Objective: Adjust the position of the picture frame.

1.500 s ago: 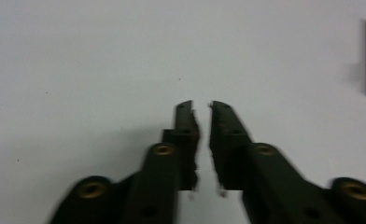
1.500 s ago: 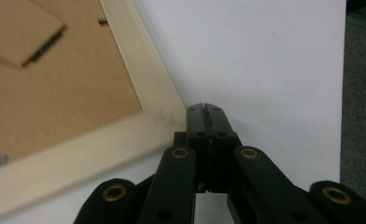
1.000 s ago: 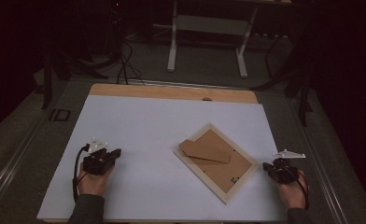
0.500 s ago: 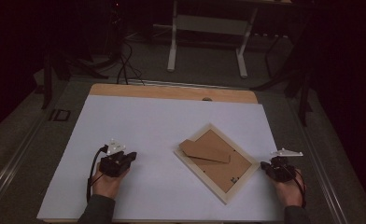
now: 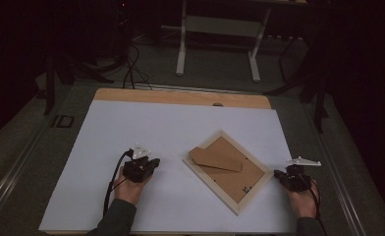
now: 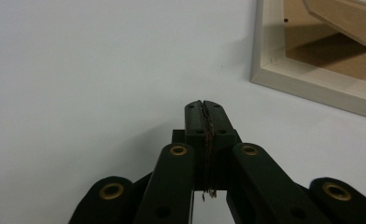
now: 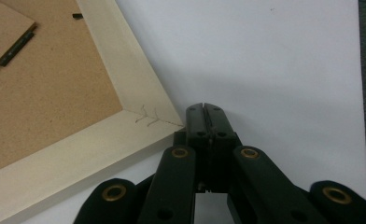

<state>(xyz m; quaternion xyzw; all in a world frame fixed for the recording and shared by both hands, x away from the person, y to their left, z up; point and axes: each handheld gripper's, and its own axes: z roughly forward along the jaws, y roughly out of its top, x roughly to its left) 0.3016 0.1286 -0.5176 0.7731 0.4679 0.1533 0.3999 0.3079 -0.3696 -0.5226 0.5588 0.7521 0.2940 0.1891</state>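
Pale wood is what draws the eye: a light wooden picture frame lies face down on the white table sheet, turned like a diamond, its brown fibreboard backing up and a tan cardboard easel stand resting across it. At the near edge, both of the person's hands hold black two-jaw tools. The right gripper sits just beside the frame's right corner, jaws pressed together on nothing; in the right gripper view its tips nearly meet the frame's mitred corner. The left gripper is near the frame's left side but clear of it, jaws likewise closed and empty.

I judge this to be the approach, both tools coming in to the frame with nothing taken hold of yet. Next, the jaws would need to part before either can grasp the rim or the stand.

Farther off, a bare wooden table edge and grey desk legs stand in the dark. No writing or brand is legible.
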